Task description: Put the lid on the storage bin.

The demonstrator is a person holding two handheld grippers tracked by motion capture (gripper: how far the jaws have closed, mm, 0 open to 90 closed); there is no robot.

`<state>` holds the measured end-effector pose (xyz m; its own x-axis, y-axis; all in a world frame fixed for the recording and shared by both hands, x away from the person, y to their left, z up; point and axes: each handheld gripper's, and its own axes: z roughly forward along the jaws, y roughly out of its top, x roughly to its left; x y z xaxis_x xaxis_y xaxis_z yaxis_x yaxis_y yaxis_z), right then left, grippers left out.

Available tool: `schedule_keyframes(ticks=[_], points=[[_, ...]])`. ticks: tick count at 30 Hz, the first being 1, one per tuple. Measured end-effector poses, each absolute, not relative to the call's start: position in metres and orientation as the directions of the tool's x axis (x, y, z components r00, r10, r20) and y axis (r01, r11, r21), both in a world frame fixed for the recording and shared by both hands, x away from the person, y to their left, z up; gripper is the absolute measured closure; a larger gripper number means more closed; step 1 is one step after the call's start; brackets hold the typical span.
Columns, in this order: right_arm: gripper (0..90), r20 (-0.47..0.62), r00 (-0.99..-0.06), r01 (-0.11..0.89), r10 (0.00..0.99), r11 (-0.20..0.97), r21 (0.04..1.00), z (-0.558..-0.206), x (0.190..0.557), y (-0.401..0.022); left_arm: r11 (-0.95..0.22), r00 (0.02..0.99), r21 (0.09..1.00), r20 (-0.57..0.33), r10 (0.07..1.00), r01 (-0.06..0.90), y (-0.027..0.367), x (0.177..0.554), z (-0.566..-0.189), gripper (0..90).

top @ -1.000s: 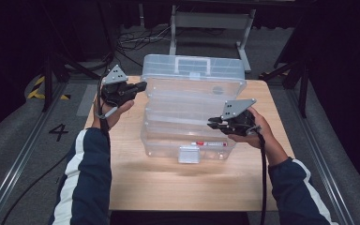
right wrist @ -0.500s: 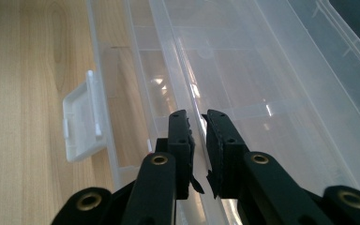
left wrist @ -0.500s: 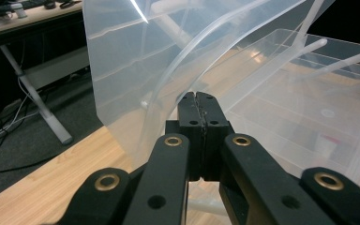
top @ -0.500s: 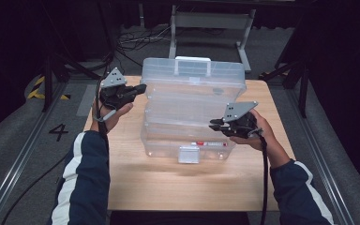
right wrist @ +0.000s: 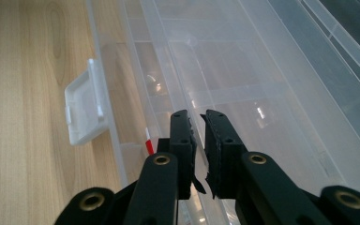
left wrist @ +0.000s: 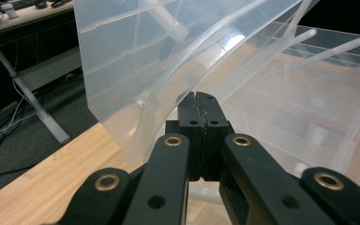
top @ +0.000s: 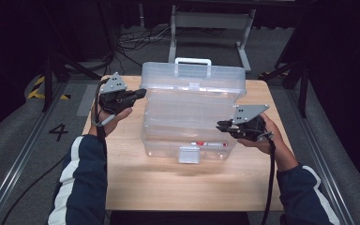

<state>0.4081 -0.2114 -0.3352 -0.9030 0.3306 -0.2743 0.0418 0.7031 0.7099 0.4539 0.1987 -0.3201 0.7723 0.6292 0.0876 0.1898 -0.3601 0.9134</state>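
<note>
- In the high view the left forearm is seen stretched forward along the left side of the table [top: 136,178], with the hand raised and the left gripper [top: 139,93] pointed across toward the clear plastic case [top: 192,117]
- The right forearm is brought in from the lower right, the wrist is bent inward, and the right gripper [top: 221,126] is held level and aimed at the case's right side
- In the left gripper view the left gripper [left wrist: 198,96] is seen with its jaws pressed flat together, no gap being left between the pads; the tips are laid against the curved edge of the case's translucent lid [left wrist: 168,61], which rises just ahead of and above them
- Whether anything is pinched between those pads cannot be told
- In the right gripper view the right gripper [right wrist: 198,115] is seen with its jaws nearly together, a narrow slit being left between them
- A thin edge of the case [right wrist: 243,89] appears to be run into that slit, but whether the pads press on it cannot be told
- The white latch [right wrist: 85,110] is seen to the left of the right gripper's tips, hanging off the case's front wall, and a small red item [right wrist: 148,146] is seen inside the case just beside the left jaw
- The case is stood on the table between the two grippers, its white handle [top: 193,63] on the far side of both
</note>
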Motion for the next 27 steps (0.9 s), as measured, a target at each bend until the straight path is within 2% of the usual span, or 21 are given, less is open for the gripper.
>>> schedule_keyframes(ticks=[27], points=[[85.2,-0.280,-0.887,0.062,0.368,0.695,0.717,-0.339,0.392,-0.235,-0.422,0.806,0.891,0.121,0.579,0.169,0.201,0.430,-0.338,90.0]])
